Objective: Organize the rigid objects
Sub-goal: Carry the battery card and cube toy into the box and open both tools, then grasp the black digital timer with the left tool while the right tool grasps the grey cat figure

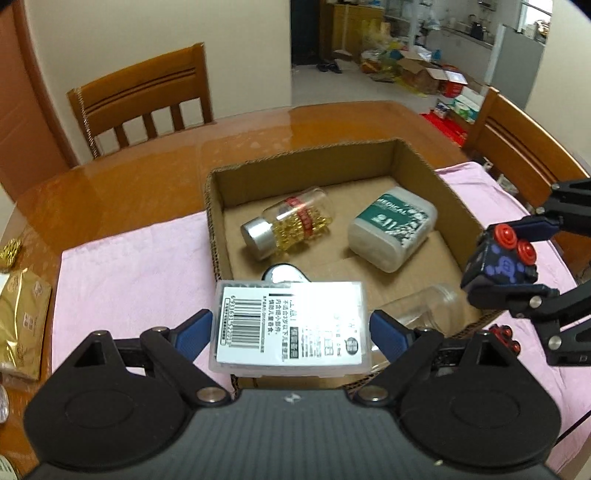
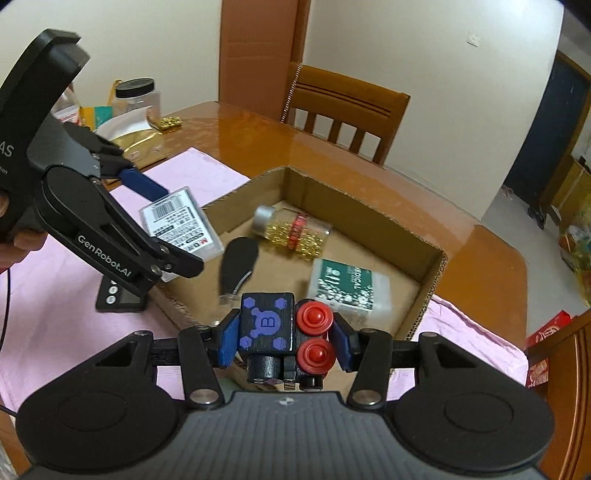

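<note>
Left gripper (image 1: 290,325) clamps a barcode-labelled clear case (image 1: 290,326) over the cardboard box (image 1: 303,158); right gripper (image 2: 282,338) w/ fingers pinching a black "B" cube (image 2: 267,326). "MEDICAL" tub (image 2: 349,290) inside the box.

Wooden chairs (image 1: 142,98); cream walls (image 2: 436,66)

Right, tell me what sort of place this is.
Most likely a home dining room: a glossy wooden dining table with matching wooden chairs, and a doorway onto a kitchen with groceries and boxes cluttering its floor.
</note>
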Motion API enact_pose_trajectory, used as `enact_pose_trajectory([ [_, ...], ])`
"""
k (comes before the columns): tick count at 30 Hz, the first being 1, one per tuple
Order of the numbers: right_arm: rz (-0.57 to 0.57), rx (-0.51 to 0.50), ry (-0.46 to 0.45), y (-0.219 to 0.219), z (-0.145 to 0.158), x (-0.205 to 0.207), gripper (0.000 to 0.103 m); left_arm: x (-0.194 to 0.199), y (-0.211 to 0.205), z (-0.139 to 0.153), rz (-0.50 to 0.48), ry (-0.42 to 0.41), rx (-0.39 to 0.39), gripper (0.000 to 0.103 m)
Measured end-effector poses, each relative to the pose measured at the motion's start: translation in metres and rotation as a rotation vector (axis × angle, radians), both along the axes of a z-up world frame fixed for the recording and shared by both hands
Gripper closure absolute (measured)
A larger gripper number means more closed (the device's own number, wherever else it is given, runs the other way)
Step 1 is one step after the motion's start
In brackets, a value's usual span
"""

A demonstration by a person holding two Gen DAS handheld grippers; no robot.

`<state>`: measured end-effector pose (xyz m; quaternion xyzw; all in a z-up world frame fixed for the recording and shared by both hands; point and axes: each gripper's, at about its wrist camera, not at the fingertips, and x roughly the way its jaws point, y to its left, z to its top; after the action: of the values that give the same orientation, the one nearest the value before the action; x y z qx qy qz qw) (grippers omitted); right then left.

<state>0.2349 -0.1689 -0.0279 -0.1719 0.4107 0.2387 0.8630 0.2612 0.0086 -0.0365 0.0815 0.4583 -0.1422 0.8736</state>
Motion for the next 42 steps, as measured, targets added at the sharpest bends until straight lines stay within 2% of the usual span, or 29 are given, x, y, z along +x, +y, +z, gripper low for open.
enact_pose_trajectory([
  [8,-0.020,-0.003,0.027,-0.007,-0.012,0.018,0.048,-0.011,0.005,0.007,0.034,-0.020,-0.001,0.004],
  [17,-0.038,0.009,0.035,-0.007,-0.016,0.041,0.047,-0.026,0.006,0.018,0.095,-0.035,-0.011,0.004],
  [19,-0.041,0.011,0.027,-0.006,-0.015,0.044,0.039,-0.030,0.006,0.019,0.103,-0.037,-0.012,0.004],
  [21,-0.040,0.017,0.006,-0.004,-0.012,0.043,0.007,-0.033,0.006,0.020,0.114,-0.038,-0.010,0.004],
  [23,-0.033,0.034,-0.016,-0.004,-0.007,0.039,0.001,-0.037,0.005,0.021,0.122,-0.038,-0.007,0.004],
  [35,-0.041,0.072,0.002,-0.005,0.010,0.012,0.000,-0.058,0.002,0.031,0.188,-0.050,0.016,0.004],
  [42,-0.128,0.080,0.003,-0.008,0.012,-0.011,0.000,-0.069,0.014,0.028,0.231,-0.061,0.016,0.004],
])
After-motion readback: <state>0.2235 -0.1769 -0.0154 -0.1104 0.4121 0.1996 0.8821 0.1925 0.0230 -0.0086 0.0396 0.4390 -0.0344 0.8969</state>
